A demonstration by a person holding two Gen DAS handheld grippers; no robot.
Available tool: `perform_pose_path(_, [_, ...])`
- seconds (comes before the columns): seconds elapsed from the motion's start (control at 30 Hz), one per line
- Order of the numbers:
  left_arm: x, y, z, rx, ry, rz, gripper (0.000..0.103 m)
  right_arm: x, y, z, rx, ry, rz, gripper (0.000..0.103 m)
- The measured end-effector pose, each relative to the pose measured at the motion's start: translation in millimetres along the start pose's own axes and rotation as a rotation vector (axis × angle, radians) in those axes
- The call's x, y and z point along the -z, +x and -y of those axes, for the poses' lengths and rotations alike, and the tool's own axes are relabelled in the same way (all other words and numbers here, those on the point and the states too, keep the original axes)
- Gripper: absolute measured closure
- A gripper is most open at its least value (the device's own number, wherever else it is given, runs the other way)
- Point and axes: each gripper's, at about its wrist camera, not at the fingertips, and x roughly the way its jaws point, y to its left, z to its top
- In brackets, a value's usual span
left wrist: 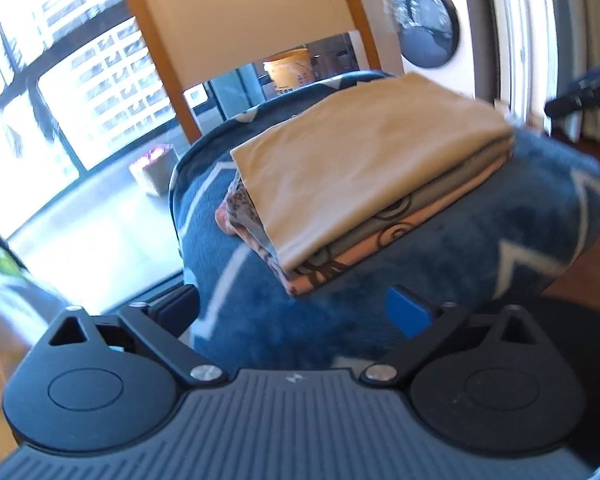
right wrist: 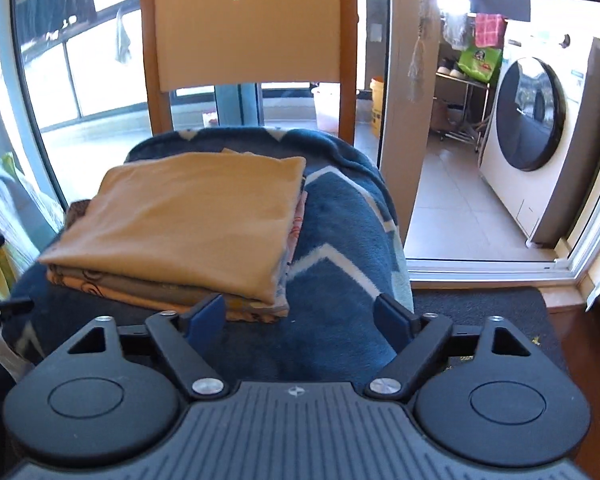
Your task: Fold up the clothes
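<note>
Left gripper (left wrist: pixel 300 312) first: you've got its jaws spread wide with nothing between them, hanging just short of the near edge of the folded stack (left wrist: pixel 364 184). From this wrist view the pile sits ahead and a touch right of centre, resting on the blue blanket (left wrist: pixel 500 232) that drapes the seat of the wooden chair (left wrist: pixel 204 20); the tan piece (left wrist: pixel 372 152) is on top, patterned layers peeking out under it, and the stack's long axis runs diagonally from your near side up and away to the right. Over to the right wrist view: your right gripper (right wrist: pixel 300 316) is also released, empty, and here its left fingertip (right wrist: pixel 206 316) sits right at the stack's (right wrist: pixel 180 220) near corner, though I can't tell whether it touches. The pile lies ahead and to the left of this hand, squared and flat. By my read, the right hand is the nearer one, and the fold on this garment looks finished. A washing machine (right wrist: pixel 540 120) stands off to the right, well apart.
</note>
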Motion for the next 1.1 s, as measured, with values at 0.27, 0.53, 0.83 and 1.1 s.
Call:
perform_pose_path(0.27, [0.1, -49.0, 5.7, 0.003, -0.270, 0.008, 0.001, 15.1, -53.4, -28.1, -0.029, 0.128, 0.019, 0.002])
perform_pose_path(0.53, [2.4, -87.3, 16.9, -0.003, -0.392, 0.011, 0.001, 36.6, -91.0, -61.2, -0.047, 0.089, 0.016, 0.000])
perform_pose_path(0.83, [9.9, -121.1, 37.5, -0.013, -0.388, 0.041, 0.001, 53.6, -130.3, -82.8, -0.059, 0.082, 0.024, 0.000])
perform_pose_path(1.1, [19.8, -118.3, 49.2, -0.006, -0.410, -0.011, 0.001, 60.1, -137.1, -94.6, -0.042, 0.051, 0.019, 0.000])
